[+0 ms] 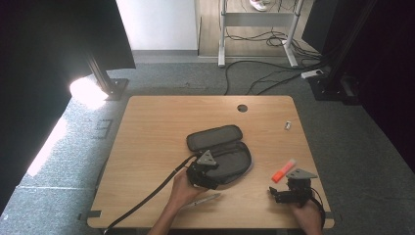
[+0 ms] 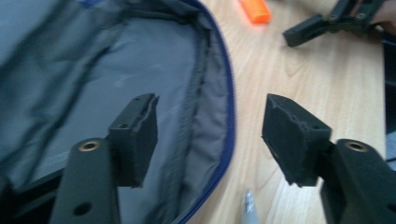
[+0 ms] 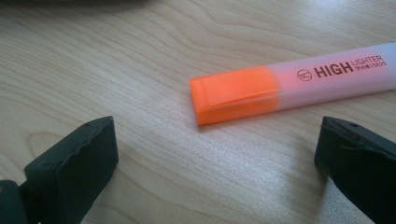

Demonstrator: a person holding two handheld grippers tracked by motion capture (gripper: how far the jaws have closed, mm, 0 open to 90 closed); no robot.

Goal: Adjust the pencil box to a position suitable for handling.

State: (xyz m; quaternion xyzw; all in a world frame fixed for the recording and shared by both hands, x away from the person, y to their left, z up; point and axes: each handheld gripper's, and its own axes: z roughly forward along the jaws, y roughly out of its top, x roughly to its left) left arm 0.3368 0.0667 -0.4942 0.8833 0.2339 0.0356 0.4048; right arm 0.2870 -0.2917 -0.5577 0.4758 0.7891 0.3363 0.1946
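Note:
An open grey pencil case (image 1: 220,149) with a blue zip edge lies in the middle of the table. My left gripper (image 1: 201,172) is at its near left edge and stands open; one pad hangs over the grey lining (image 2: 140,84), the other over bare wood. The gripper (image 2: 210,135) has nothing between its pads. An orange highlighter (image 1: 284,171) lies right of the case. My right gripper (image 1: 284,193) is open just short of it, and the highlighter's orange cap (image 3: 233,93) sits slightly beyond the gripper (image 3: 217,149).
A silver pen (image 1: 205,199) lies near the front edge, its tip (image 2: 250,205) close to the case. A small white object (image 1: 288,126) rests at the far right by a cable hole (image 1: 242,107). The other gripper (image 2: 327,23) shows beyond the highlighter (image 2: 256,9).

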